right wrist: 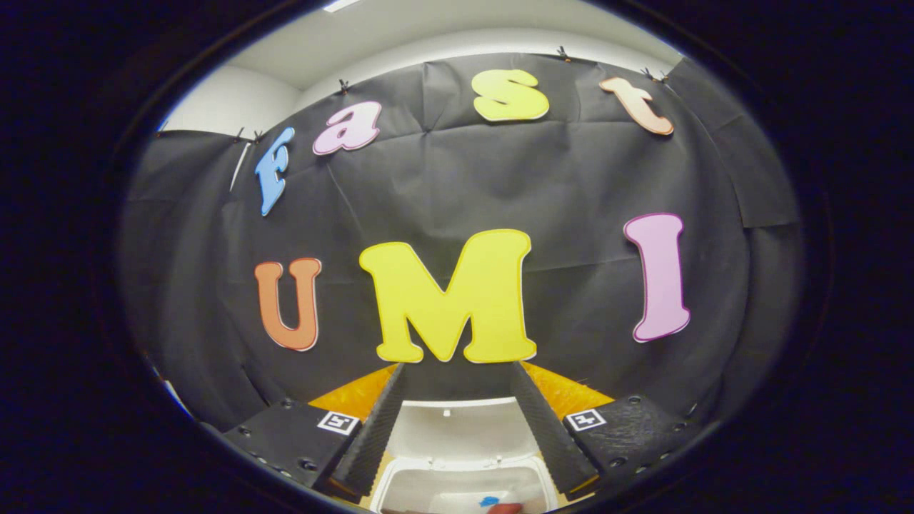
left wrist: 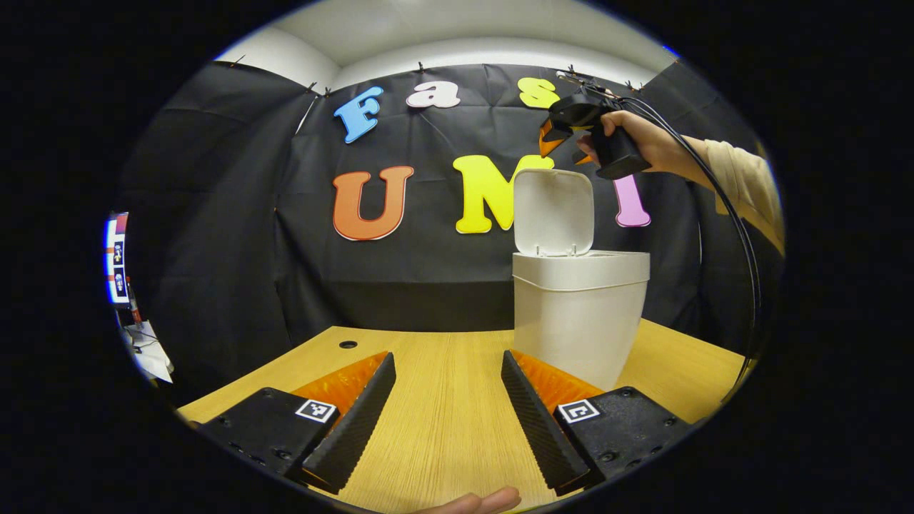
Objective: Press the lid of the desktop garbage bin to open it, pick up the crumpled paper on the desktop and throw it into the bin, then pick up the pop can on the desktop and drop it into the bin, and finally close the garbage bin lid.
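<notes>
- Left gripper view, nearest: a fingertip (left wrist: 477, 502) of the person pokes in at the bottom edge, just under the fingers.
- Left gripper (left wrist: 448, 368) sits low over the wooden desktop (left wrist: 443, 421), jaws spread wide, nothing btwn them, only bare wood grain in the gap.
- Small dark hole (left wrist: 348, 344) in the desktop further back on the left side.
- Garbage bin (left wrist: 577, 314), white, stands on the desktop just beyond the left gripper's right-hand finger, slightly to the right of centre; apart from the finger, not touching as far as I can tell.
- Bin lid (left wrist: 553, 212) is up, standing near upright at the back of the bin, hinged at the rear rim.
- Above and behind the lid: right gripper (left wrist: 550, 139), held in a hand (left wrist: 635, 139) w/ a light sleeve (left wrist: 742, 182), cable trailing down the right side. It hangs over the bin, tips pointing down-left.
- Right gripper view, near: its own fingers (right wrist: 375, 435) stand apart, nothing pinched.
- Btwn and below them the open bin mouth (right wrist: 400, 485) w/ the raised lid's inner face (right wrist: 457, 428) behind it.
- Inside the bin at the bottom edge: something w/ blue and red colour (right wrist: 496, 504), partly cut off; looks like the pop can but can't tell for sure. Crumpled paper can't be made out.
</notes>
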A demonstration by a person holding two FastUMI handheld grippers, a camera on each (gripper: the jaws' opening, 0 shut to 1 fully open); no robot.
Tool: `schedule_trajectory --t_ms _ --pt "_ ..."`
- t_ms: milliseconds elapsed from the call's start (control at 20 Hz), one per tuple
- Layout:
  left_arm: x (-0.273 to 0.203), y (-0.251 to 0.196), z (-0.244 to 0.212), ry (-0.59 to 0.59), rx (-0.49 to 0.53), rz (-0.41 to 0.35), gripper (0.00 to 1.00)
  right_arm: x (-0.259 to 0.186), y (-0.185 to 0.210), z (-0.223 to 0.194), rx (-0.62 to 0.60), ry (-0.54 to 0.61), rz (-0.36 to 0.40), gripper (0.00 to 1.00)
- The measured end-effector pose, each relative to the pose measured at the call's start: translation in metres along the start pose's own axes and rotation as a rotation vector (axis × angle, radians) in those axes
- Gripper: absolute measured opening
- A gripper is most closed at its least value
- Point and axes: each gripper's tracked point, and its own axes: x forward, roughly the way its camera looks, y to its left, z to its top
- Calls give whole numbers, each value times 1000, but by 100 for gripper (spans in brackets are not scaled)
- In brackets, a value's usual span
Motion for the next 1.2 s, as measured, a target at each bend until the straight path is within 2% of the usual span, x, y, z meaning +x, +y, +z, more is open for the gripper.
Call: schedule_trajectory --t_ms 100,150,200,350,400,450,800,900,1200 --pt "0 4 2 -8 -1 5 97 13 3 -1 -28 12 -21 89" --pt "1 6 2 -12 -3 9 97 18 4 -4 -45 18 -28 84" --pt "2 8 2 -11 -6 14 97 19 7 -6 -61 27 -31 89" --pt "-1 12 8 -24 -11 22 97 20 7 -23 -100 79 -51 89" --pt "-2 13 10 -31 -13 19 96 18 7 -25 -103 88 -58 85" --pt "-4 14 12 -37 -15 18 96 16 6 -27 -108 84 -63 90" --pt "-12 24 19 -38 -53 41 96 -21 7 -38 -108 94 -62 90" --pt "-17 25 24 -47 -45 47 96 -37 9 -46 -96 110 -42 90" --pt "-31 22 38 -73 -53 33 96 -81 16 -60 -174 88 -63 90"
